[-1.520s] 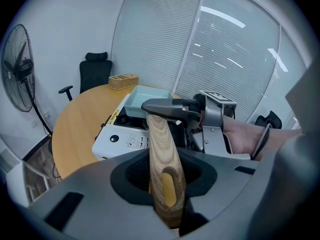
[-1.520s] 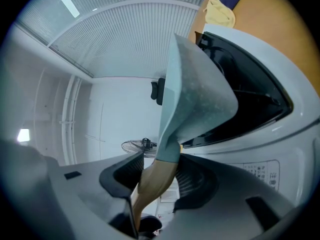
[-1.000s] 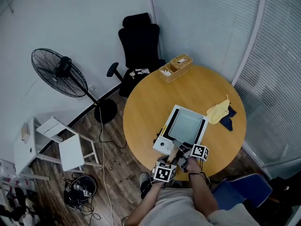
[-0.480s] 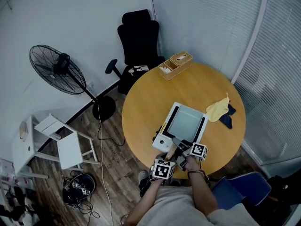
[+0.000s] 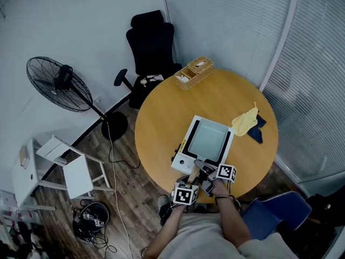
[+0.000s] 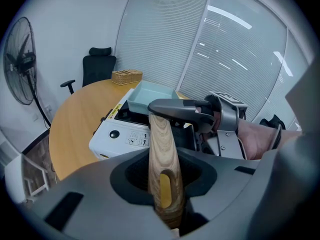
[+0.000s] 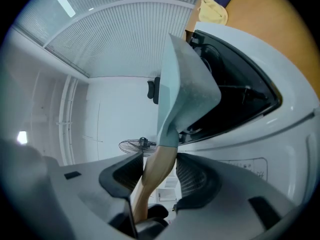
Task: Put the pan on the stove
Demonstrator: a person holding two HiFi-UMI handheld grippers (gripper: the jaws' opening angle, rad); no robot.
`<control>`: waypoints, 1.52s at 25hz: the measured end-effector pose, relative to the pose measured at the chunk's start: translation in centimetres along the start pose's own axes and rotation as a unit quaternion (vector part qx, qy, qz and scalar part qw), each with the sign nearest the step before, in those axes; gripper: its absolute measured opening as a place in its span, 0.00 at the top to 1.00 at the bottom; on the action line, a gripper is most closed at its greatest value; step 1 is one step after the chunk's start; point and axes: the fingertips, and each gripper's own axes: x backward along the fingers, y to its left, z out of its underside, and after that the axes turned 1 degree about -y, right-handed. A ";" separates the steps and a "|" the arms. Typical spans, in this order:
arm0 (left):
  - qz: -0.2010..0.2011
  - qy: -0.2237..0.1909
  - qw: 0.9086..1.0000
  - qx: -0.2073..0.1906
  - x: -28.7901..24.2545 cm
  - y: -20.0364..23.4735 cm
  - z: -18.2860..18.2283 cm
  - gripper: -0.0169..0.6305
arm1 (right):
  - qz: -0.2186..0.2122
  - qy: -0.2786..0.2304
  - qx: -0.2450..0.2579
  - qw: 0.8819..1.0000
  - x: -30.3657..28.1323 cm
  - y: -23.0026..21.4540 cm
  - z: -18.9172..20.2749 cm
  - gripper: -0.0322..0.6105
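Note:
A square pale-green pan (image 5: 207, 140) sits on the white portable stove (image 5: 182, 165) on the round wooden table. Its wooden handle (image 5: 193, 175) points toward me. My left gripper (image 5: 191, 180) is shut on the end of the handle (image 6: 161, 144). My right gripper (image 5: 201, 167) straddles the handle (image 7: 157, 169) closer to the pan (image 7: 187, 84). Its jaws are opening, and a thin gap shows beside the wood. In the left gripper view, a dark finger (image 6: 177, 108) of the right gripper crosses the handle top.
On the table, a yellow cloth (image 5: 245, 121) and a dark blue cloth (image 5: 257, 134) lie right of the stove, with a wicker box (image 5: 193, 73) at the far edge. A black office chair (image 5: 148, 47), fan (image 5: 54, 85) and blue seat (image 5: 275, 212) surround it.
The head view has drifted, shifting the scene slightly left and up in the picture. The pan stays on the stove, and both grippers stay at its handle.

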 end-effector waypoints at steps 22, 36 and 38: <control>0.066 0.025 0.996 -0.051 1.8 -0.6 0.8 0.68 | 0.054 -0.083 0.053 0.994 4.1 0.7 -0.2 0.58; 0.167 0.047 0.979 -0.110 4.6 -0.7 -0.2 0.64 | 0.094 -0.192 0.080 0.974 5.9 2.9 0.8 0.58; 0.176 0.026 0.979 -0.102 4.9 -0.5 -1.1 0.64 | 0.102 -0.203 0.097 0.969 6.2 3.3 0.4 0.58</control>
